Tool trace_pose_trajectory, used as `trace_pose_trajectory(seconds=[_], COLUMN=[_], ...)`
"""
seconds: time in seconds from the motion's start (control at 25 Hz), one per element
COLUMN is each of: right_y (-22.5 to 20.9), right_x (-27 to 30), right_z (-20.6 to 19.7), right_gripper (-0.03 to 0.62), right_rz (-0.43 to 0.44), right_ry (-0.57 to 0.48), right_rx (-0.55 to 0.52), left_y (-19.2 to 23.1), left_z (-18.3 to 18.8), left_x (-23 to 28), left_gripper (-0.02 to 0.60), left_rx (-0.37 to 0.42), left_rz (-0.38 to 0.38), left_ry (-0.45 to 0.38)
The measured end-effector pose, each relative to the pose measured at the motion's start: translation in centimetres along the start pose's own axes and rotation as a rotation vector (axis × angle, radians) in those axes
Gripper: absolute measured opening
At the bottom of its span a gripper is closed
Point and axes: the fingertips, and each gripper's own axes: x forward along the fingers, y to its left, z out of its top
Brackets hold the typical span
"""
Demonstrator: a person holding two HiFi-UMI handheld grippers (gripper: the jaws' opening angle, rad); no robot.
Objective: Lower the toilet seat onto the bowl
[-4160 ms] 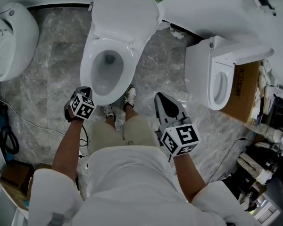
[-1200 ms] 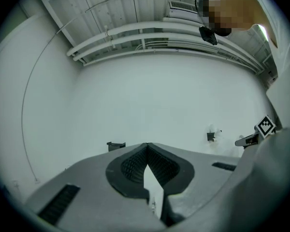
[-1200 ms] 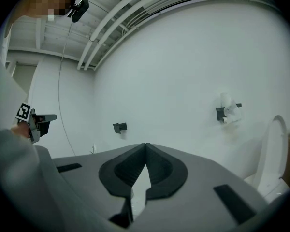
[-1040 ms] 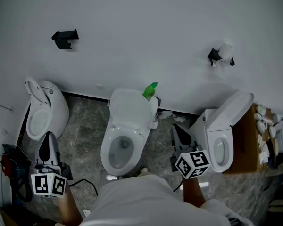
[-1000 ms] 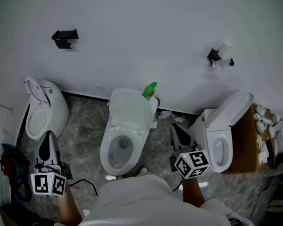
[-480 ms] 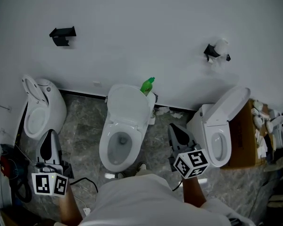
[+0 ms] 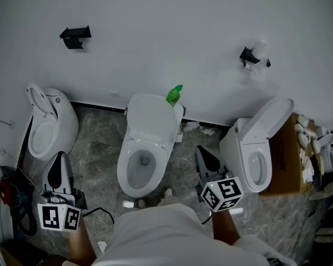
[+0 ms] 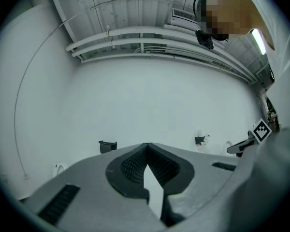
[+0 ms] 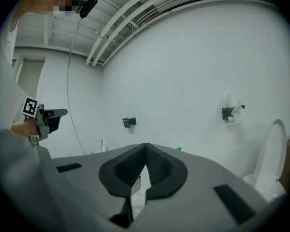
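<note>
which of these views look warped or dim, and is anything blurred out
Head view: dim, flat light, a grey-looking wall, the middle toilet fairly sharp, little distortion. Left gripper view: strong fisheye with black corners, the ceiling pipes bowed, a mosaic patch at upper right. Right gripper view: the same fisheye, the wall more brightly lit, a mosaic patch at upper left.

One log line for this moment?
left claw shut, empty | right claw shut, empty | middle toilet lid up, no contact | green bottle behind lid
</note>
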Motion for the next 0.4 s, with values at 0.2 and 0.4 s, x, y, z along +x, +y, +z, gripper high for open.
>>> trace_pose_trajectory(seconds=[0.2, 0.4], right_y=[1.0, 2.0], right_x=[-0.9, -1.2], right_z=[0.0, -0.7], right_gripper=[-0.003, -0.003], right_rz=[0.001, 0.005], right_ry=[-0.001, 0.008], right_rx=[-0.011, -0.013], left_y=[0.4, 0.4], left_z=[-0.2, -0.9], left_x=[-1.3, -1.8], left_gripper=[0.006, 0.006], left_rx=[-0.012, -0.016], left_rz=[0.006, 0.000], left_ry=[-0.006, -0.004])
